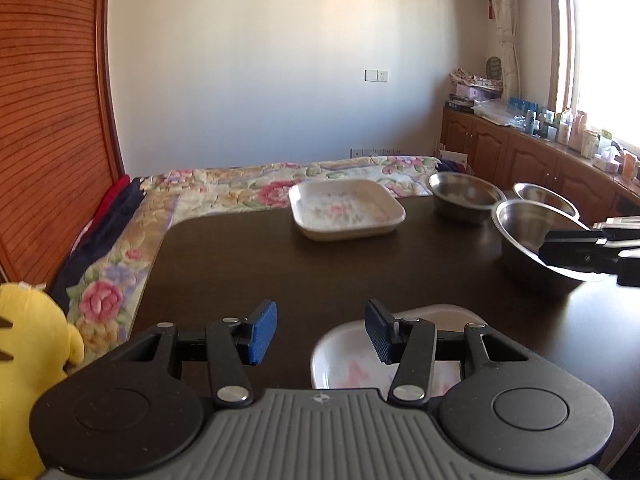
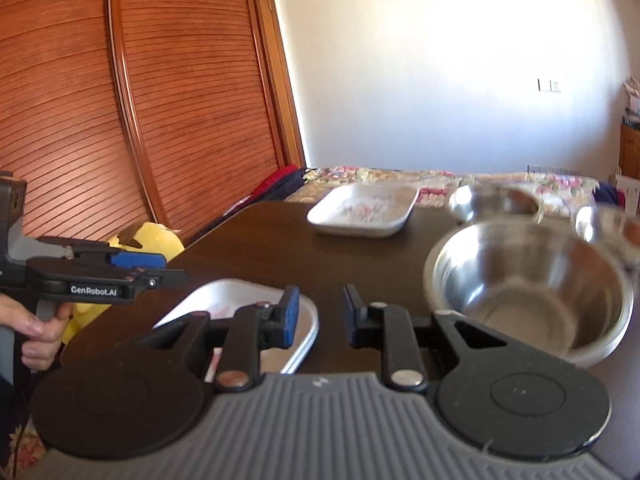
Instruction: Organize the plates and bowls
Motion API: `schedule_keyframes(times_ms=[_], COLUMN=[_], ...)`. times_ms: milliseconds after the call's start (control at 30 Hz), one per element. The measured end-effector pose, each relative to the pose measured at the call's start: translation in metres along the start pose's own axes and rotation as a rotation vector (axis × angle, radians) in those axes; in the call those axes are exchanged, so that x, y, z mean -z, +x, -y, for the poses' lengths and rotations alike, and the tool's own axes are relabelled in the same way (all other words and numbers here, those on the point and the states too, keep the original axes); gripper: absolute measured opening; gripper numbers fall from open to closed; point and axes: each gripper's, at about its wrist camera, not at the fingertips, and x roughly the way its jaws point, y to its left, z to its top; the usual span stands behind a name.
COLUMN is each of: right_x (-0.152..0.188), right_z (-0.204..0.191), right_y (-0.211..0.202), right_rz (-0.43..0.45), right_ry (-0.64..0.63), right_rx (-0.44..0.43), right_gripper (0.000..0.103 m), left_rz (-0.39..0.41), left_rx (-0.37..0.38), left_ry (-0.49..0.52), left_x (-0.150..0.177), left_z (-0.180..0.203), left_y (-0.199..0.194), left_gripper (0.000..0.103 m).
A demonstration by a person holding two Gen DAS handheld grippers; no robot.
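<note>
A dark table (image 1: 240, 264) holds two square white plates with pink pattern and three steel bowls. The near plate (image 1: 352, 364) lies under my left gripper (image 1: 320, 332), which is open and empty above its left edge. The far plate (image 1: 346, 208) sits at the table's back. My right gripper (image 2: 320, 316) is open and empty, between the near plate (image 2: 240, 300) and the nearest steel bowl (image 2: 528, 288). It shows from the side in the left wrist view (image 1: 568, 252), over that bowl (image 1: 524, 232). Two more bowls (image 1: 464, 196) (image 1: 544, 196) stand behind.
A yellow plush toy (image 1: 28, 360) sits at the table's left edge. A floral bedspread (image 1: 224, 188) lies behind and left of the table. A wooden sliding door (image 2: 120, 120) is at left. Cabinets with clutter (image 1: 540, 152) run along the right wall.
</note>
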Motion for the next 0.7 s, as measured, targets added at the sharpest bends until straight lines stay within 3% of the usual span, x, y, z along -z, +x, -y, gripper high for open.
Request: schedule_keyframes(times_ms=[100,267,700], right_x=[-0.02,-0.056,-0.089], right_z=[0.007,0.021,0.049], right_y=[0.006,0.028,0.113], right_rz=[-0.006,-0.05,-0.249], right_ry=[-0.032,-0.053,-0.042], right_rx=[0.007,0.009,-0.002], right_gripper=[0.036,0.04,0.04], left_rz=[0.003,-0.003,-0.059], left_rx=[-0.004,0.01,0.046], left_ry=[0.025,0.059,0.064], left_x=[-0.016,-0.038,-0.077], left_z=[-0.001,-0.004,-0.013], left_y=[0.015,0.04,0.105], left_gripper=[0.052,0.052,0.051])
